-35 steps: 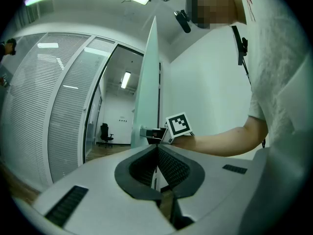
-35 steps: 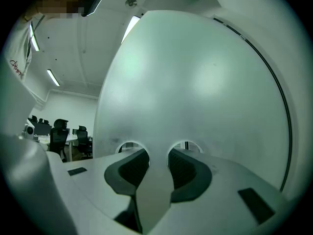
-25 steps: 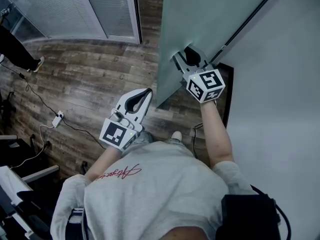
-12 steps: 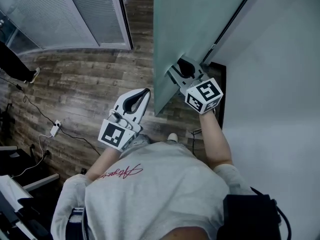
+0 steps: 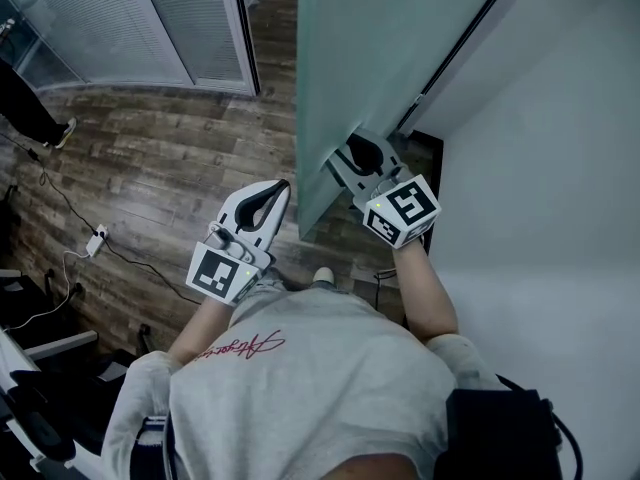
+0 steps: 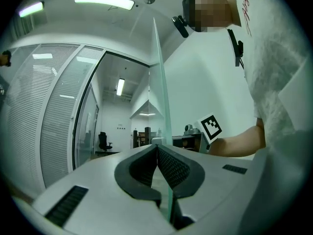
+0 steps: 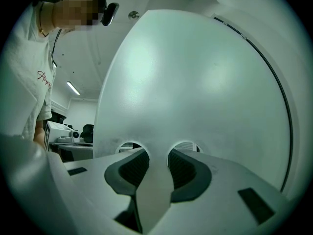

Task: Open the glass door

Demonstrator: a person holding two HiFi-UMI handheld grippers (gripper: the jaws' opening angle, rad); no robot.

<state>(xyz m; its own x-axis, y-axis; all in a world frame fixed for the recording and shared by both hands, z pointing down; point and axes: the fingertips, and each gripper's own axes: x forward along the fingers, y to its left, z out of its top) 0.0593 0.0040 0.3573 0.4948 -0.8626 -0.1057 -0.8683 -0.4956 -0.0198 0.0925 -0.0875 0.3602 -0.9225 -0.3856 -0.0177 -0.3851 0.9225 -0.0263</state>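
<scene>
While your right gripper (image 5: 352, 156) clamped fingers (image 7: 129, 168) on the glass door (image 5: 370, 48), your left gripper (image 5: 275, 188) hung free. Its fingers met, empty.

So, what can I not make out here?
- Head view: the glass door's top, cut off by the upper edge.
- Head view: a bystander, cut off at the left edge; only legs show.
- Right gripper view: the room behind the door, hidden by its frosted glass.
- Right gripper view: whether the pale strip between the right gripper's jaws is a handle; seen too close.
</scene>
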